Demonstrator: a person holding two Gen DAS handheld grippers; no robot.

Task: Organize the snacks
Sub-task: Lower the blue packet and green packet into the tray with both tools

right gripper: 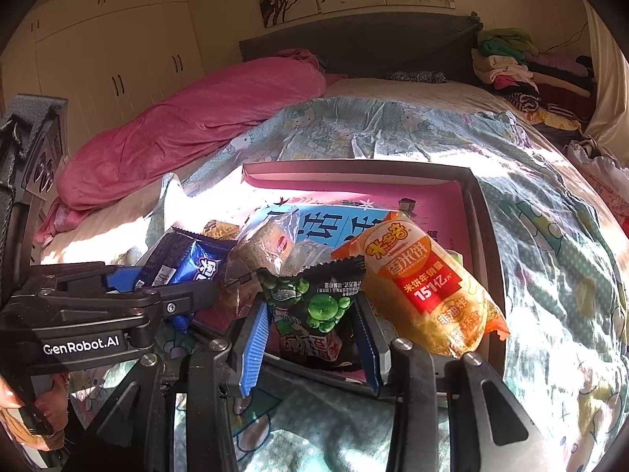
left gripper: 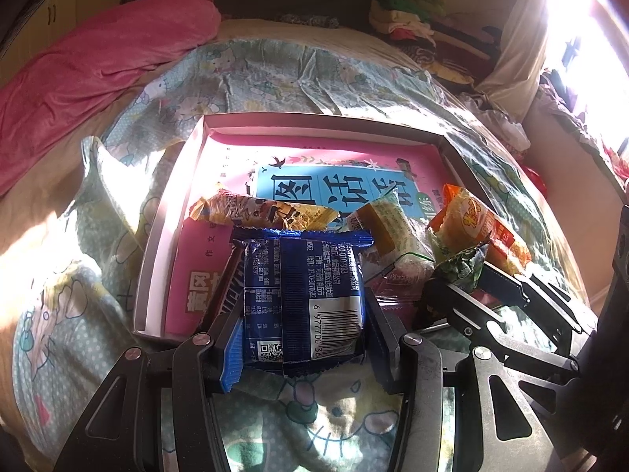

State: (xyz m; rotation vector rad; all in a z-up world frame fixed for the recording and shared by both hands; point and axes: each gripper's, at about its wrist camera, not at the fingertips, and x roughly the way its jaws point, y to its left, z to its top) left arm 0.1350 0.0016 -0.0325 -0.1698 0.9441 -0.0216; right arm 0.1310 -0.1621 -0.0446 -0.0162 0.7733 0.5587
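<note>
While the pink box (left gripper: pixel 184 165) lies on the bed as the collecting place, the left gripper (left gripper: pixel 300 314) has its fingers clamped on a blue packet (left gripper: pixel 302 295) over the box's near edge, barcode up. The right gripper (right gripper: pixel 314 338) pinches a green pea packet (right gripper: pixel 314 306) beside an orange rice-cracker bag (right gripper: pixel 424 283) reading "151"; its neighbour reads "GenRobot.AI".

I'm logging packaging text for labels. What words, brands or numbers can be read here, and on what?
"GenRobot.AI": left gripper body.
"米多奇", "香米饼", "151亿": orange pack.
"6 977700 36", partly cut off: barcode on blue pack, held in the left gripper.
Green pack in right gripper: too blurred.
Pink box characters: upside down, unclear.
</note>
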